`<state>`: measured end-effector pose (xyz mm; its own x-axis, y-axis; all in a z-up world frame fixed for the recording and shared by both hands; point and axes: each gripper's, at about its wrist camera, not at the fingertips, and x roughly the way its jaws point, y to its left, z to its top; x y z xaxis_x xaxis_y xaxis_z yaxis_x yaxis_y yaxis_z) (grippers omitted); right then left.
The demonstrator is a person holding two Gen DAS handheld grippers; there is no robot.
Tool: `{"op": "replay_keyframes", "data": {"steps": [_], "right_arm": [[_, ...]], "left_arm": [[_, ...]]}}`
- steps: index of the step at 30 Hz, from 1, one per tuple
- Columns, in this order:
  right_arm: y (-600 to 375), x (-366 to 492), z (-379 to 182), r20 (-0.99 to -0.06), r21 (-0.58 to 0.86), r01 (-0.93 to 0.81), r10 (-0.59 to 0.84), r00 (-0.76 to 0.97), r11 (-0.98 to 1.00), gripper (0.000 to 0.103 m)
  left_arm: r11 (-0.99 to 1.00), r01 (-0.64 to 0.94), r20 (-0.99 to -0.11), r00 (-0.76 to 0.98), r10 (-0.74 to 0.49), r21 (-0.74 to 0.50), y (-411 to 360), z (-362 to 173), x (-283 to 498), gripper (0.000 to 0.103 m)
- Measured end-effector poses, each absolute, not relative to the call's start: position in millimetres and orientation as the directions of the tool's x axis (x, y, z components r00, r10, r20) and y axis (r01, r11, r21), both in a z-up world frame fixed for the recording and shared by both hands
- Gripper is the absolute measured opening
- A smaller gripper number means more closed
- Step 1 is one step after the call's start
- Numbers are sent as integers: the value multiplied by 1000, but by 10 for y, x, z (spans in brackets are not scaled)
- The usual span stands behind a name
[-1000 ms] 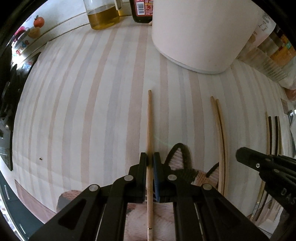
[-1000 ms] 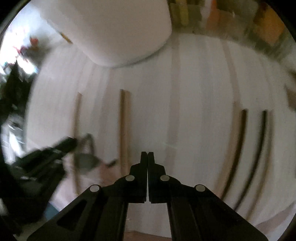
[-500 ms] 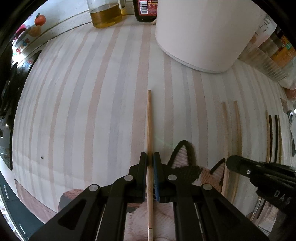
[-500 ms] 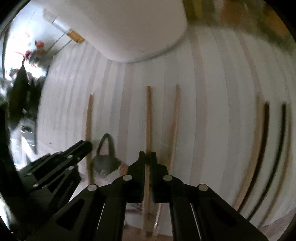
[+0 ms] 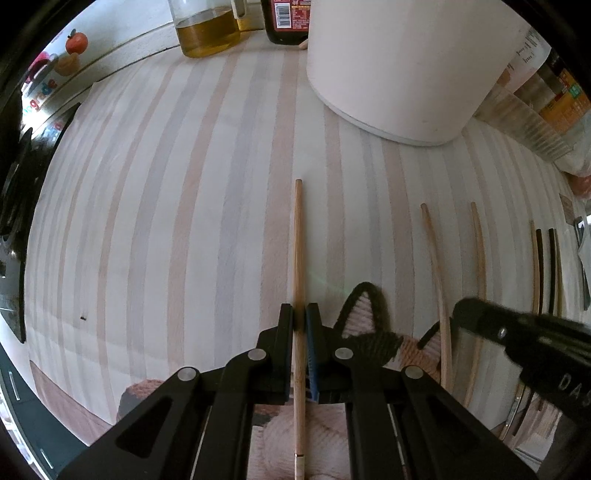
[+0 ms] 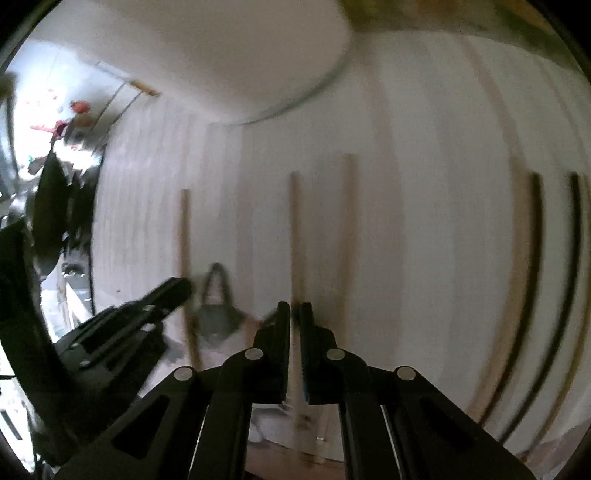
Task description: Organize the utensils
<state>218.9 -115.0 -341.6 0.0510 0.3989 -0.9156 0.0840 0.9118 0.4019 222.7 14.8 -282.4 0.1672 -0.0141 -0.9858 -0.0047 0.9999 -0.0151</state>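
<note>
My left gripper is shut on a light wooden chopstick that points away over the striped cloth. To its right lie two more light chopsticks, now apart, and a dark pair at the far right. My right gripper is shut on one light chopstick of that pair; the other lies just to its right. The right wrist view is blurred. The dark pair shows at its right.
A large white cylinder container stands at the back. An oil jar and a dark sauce bottle stand behind it, packaged goods at the right. A knitted cat-ear mat lies under the chopsticks' near ends.
My right gripper moved left and closed on one of the two touching light chopsticks, which now lie apart. My left gripper kept its chopstick and barely moved.
</note>
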Motion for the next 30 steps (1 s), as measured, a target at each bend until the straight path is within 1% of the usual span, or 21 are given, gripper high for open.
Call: {"op": "replay_keyframes", "data": {"steps": [3, 6, 7, 8, 13, 17, 20, 24, 30], "right_arm": [[-1190, 2186, -3356, -929, 367, 80, 361, 80, 927, 5], [-1215, 2181, -3425, -948, 317, 92, 312, 62, 944, 5], [-1265, 2171, -3457, -954, 300, 92, 297, 51, 949, 1], [-1259, 2173, -3460, -955, 296, 82, 293, 52, 952, 0], [-1056, 2193, -3430, -979, 195, -18, 196, 49, 981, 0], [-1167, 2157, -3423, -989, 149, -11, 149, 1, 989, 0], [-1340, 2123, -3445, -985, 162, -1, 162, -55, 987, 0], [-1463, 2167, -3476, -978, 192, 22, 193, -75, 981, 0], [-1410, 2238, -3455, -983, 180, 22, 181, -37, 983, 0]], "left_arm": [[1000, -5, -986, 166, -16, -17, 157, -2825, 2239, 5], [1000, -5, -986, 167, -14, -15, 156, -2825, 2237, 5], [1000, -5, -986, 168, -13, -14, 157, -2826, 2241, 5], [1000, -4, -985, 169, -11, -12, 156, -2826, 2244, 5], [1000, 11, -985, 173, -17, -15, 95, -2837, 2289, 5], [999, 15, -986, 159, -53, -51, -8, -2847, 2324, 5], [998, 28, -985, 161, -64, -60, -104, -2856, 2352, 5], [998, 38, -985, 163, -62, -57, -141, -2871, 2396, 5], [998, 47, -985, 162, -54, -47, -152, -2897, 2408, 5]]}}
